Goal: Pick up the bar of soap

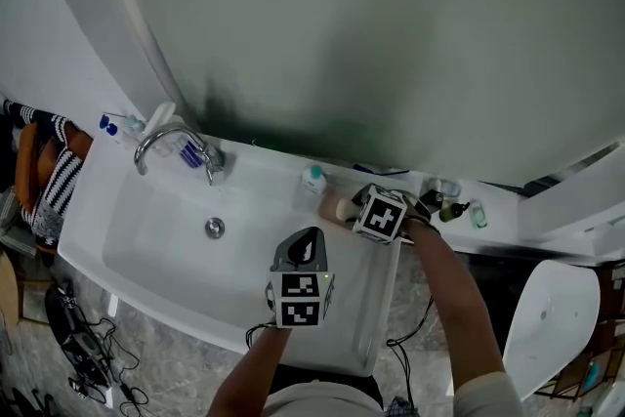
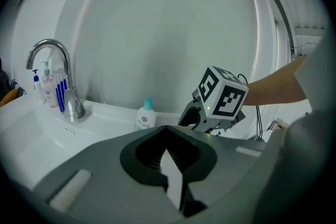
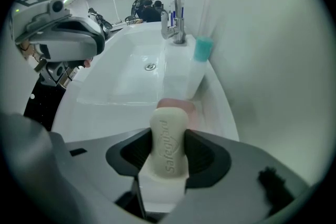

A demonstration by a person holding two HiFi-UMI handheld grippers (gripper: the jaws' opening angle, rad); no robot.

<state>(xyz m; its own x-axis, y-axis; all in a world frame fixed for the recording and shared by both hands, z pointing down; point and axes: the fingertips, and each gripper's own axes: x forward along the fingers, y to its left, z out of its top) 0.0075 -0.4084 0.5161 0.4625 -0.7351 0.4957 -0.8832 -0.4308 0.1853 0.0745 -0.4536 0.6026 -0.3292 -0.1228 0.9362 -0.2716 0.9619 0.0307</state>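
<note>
White washbasin (image 1: 146,229) under a pale wall: soap gripped at the far right ledge.

My right gripper (image 3: 169,134) is clenched on the Safeguard soap bar (image 3: 169,157), held on edge above a pink thing (image 3: 178,105) on the ledge. My left gripper (image 2: 168,139) waits over the near rim, its jaws drawn together and empty. I judge this to be the lifting stage. It calls for a steady pinch, since the soap may be slippery.

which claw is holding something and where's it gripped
Right claw holds the bar of soap, pinched by its long side edges; left claw holds nothing.
</note>
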